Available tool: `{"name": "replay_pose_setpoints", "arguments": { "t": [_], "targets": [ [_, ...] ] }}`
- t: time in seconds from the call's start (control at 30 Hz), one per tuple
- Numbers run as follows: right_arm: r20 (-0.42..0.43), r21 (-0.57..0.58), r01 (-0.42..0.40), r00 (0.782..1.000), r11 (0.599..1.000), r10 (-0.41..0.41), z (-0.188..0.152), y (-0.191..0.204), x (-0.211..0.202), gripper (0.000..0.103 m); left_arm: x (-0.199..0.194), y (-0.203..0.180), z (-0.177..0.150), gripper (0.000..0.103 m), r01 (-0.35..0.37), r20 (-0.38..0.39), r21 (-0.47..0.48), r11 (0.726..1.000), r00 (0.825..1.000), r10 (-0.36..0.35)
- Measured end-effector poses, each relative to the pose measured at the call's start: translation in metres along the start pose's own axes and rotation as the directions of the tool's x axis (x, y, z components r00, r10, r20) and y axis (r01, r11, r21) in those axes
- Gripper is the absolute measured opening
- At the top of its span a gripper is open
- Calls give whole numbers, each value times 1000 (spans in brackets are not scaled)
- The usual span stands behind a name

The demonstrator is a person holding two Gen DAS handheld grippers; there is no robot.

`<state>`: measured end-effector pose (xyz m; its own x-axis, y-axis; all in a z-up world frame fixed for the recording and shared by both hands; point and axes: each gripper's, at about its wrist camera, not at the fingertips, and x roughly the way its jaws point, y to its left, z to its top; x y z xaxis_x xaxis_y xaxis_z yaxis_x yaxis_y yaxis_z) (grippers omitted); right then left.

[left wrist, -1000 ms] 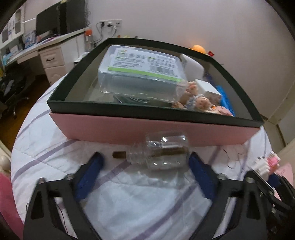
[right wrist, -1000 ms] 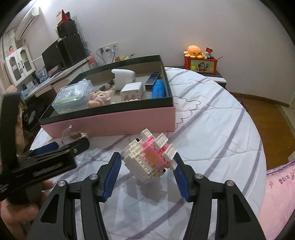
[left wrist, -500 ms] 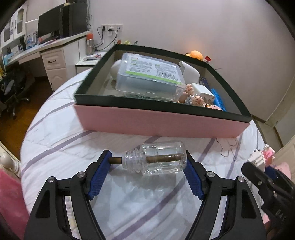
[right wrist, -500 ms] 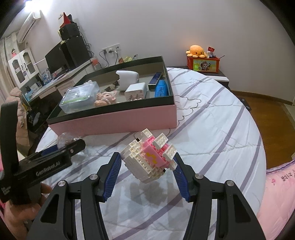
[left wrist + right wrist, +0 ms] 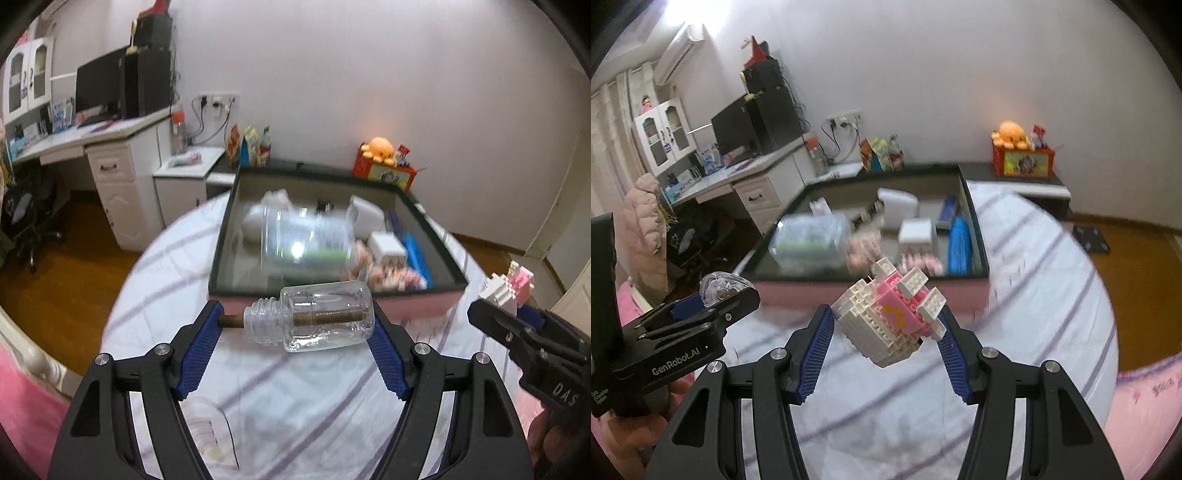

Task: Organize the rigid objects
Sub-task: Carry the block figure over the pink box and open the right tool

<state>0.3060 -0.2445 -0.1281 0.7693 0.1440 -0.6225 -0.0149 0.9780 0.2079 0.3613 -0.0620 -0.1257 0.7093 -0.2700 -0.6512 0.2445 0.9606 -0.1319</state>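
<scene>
White purple-striped bedspread (image 5: 295, 406); left gripper (image 5: 295, 325) clamps glass bottle (image 5: 325, 317), right gripper (image 5: 886, 325) clamps brick toy (image 5: 890, 317).

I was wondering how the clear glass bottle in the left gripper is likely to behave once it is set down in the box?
The glass bottle is round-sided and held lying sideways in the left gripper, so it will probably roll once released. Its smooth clear wall looks slippery against the pads. It seems to be glass, so likely fragile; setting it gently against the plastic container in the box may stop it.
</scene>
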Motion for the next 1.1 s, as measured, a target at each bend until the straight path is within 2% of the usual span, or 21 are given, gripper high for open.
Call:
{"name": "replay_pose_setpoints", "arguments": {
  "t": [0.17,0.37,0.47,0.7,0.83,0.87,0.9,1.0,1.03,1.07,1.1],
  "targets": [
    [18,-33,-6,1000,999,6,45,0,14,57,9,-7,42,77,16,45,28,999,999,-17],
    [-13,-33,-5,1000,999,5,81,-12,55,57,50,-14,87,77,25,35,47,999,999,-27],
    [-50,-28,8,999,1000,-9,87,-19,81,57,79,-17,104,77,25,8,53,998,1000,-26],
    [-119,-33,27,992,999,-31,88,-31,133,57,136,-27,112,77,13,-79,86,996,997,-7],
    [-151,-52,38,988,998,-45,85,-33,150,58,161,-32,108,78,-24,-133,118,993,990,39],
    [-159,-60,39,986,997,-48,83,-32,154,58,165,-33,106,81,-39,-141,129,991,988,57],
    [-164,-64,42,985,997,-52,83,-32,155,58,167,-33,105,88,-50,-142,136,989,987,70],
    [-188,-87,35,981,996,-51,77,-31,159,58,165,-35,100,96,-74,-121,157,985,988,94],
    [-186,-90,38,981,995,-54,76,-30,159,63,162,-36,99,98,-78,-110,163,984,989,96],
    [-182,-90,43,982,995,-59,75,-29,157,75,158,-35,98,101,-78,-100,165,983,991,95],
    [-176,-89,48,982,995,-63,74,-28,155,81,154,-34,98,101,-78,-92,162,984,991,94]
  ]
}}
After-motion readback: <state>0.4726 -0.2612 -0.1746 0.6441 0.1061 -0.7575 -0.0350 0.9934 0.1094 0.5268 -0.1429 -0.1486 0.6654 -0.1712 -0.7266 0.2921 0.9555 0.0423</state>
